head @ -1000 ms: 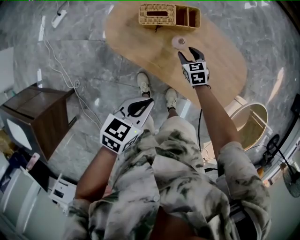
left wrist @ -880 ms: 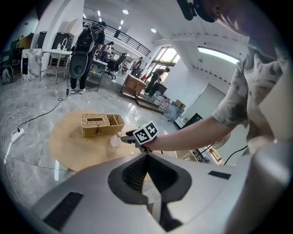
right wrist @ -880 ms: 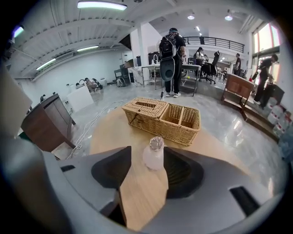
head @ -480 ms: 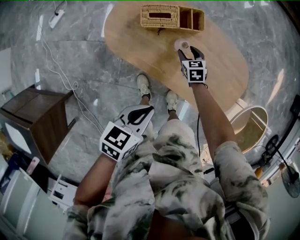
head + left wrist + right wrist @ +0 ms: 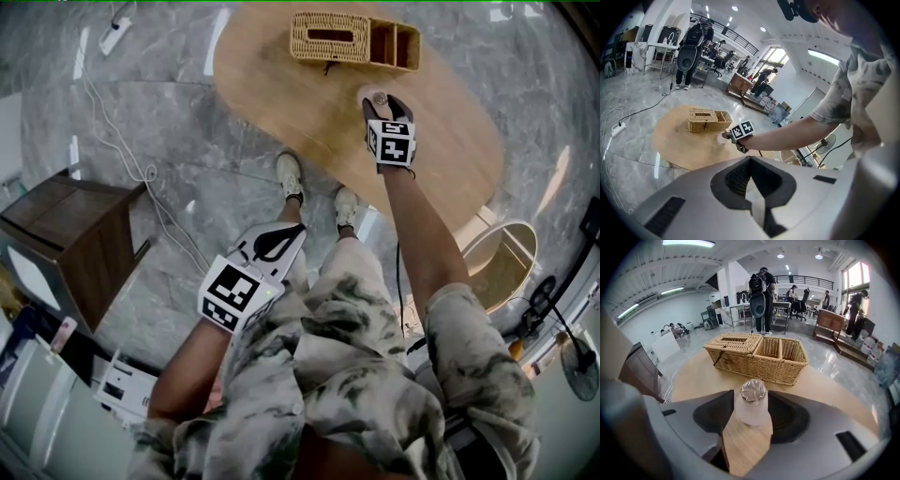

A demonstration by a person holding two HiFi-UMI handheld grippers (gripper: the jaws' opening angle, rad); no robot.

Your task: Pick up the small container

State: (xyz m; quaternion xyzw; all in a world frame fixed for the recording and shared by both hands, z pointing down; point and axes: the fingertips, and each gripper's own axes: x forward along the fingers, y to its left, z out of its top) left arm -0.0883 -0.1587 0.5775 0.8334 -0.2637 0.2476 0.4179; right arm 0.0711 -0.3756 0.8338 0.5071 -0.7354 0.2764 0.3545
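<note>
Right gripper, jaws just spread wide, straddles the small container, seemingly untouched, for clamping; left gripper idles, jaws together.

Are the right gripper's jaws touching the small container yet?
Cannot tell. In the right gripper view the small container stands between the right gripper's jaws, which have just been opening; its sides meet their dark outlines with no plain gap.
</note>
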